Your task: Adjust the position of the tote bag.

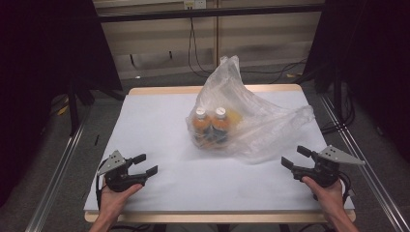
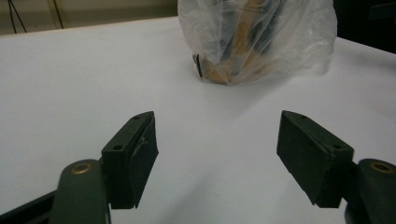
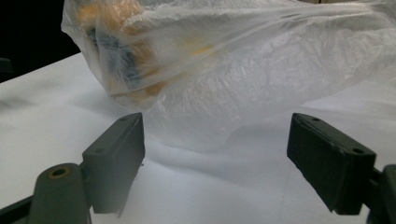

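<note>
Holding two bottles [image 1: 213, 126] upright, clear plastic bag [image 1: 251, 121], left tool [image 1: 146, 165] released, right tool [image 1: 294, 156] released.

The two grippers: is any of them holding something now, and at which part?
Nothing is held. The left gripper and the right gripper both stand open above the table, apart from the plastic bag with the two bottles inside.

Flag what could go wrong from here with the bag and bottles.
Both claws, left and right, are open and clear of the thin plastic bag. Pinching the loose film could tear it or let it slip. The two bottles stand upright inside, so tugging the bag sideways might tip them. The bag's slack near the right claw may snag it.
</note>
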Motion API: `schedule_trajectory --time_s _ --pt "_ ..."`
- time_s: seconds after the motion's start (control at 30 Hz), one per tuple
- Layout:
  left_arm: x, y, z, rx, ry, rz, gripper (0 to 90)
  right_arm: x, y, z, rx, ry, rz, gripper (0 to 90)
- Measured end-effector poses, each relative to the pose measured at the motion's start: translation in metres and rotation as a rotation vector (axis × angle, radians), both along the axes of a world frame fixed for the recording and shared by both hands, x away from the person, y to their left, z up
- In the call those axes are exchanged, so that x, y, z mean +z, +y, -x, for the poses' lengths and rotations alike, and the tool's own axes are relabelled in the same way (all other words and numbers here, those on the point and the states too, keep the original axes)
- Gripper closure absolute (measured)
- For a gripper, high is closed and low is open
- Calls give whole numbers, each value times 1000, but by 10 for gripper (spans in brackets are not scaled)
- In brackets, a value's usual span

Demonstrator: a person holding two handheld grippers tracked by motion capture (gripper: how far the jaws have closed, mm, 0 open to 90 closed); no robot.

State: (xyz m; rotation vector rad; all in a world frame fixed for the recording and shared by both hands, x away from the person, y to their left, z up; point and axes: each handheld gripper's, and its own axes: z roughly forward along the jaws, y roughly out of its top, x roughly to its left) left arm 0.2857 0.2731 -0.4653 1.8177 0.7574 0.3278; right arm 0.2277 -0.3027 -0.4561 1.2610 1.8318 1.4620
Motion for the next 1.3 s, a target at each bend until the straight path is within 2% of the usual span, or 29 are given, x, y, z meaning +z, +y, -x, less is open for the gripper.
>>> schedule_trajectory --time_s 0.1,0.17,0.2,0.27,0.33,0.4,0.47,0.63,0.73,0.9,0.93,1.1,1.23,1.3 --pt "0 -2 1 -26 6 2 380 -1 0 -2 13 20 3 212" --pt "1 -2 0 -38 24 0 413 -2 1 -3 26 27 16 218" --pt "1 -3 1 -29 24 -4 435 -2 2 -4 30 29 16 227" --pt "1 -4 1 -44 23 3 464 -2 4 -5 41 41 17 243" --pt "1 -5 1 -44 31 -10 486 -2 4 -5 51 50 15 262" --pt "0 -6 1 -63 46 4 505 -3 4 -6 61 63 12 291" --pt "1 -7 0 -69 49 -4 534 -3 4 -6 74 80 -3 309" --pt "2 -10 -1 -85 57 4 574 -2 4 -8 87 80 4 346" --pt "4 -12 -1 -97 84 18 598 -2 6 -10 90 77 8 375" --pt "10 -17 -4 -102 67 5 621 3 9 -16 92 69 11 417" --pt "13 -20 -6 -111 63 25 626 4 10 -17 93 67 13 420" --pt "17 -30 -12 -131 59 19 631 6 11 -22 92 69 21 445" --pt "26 -38 -20 -143 44 14 626 9 10 -29 84 81 29 473" --pt "31 -40 -25 -143 36 31 608 13 9 -32 82 74 28 483"
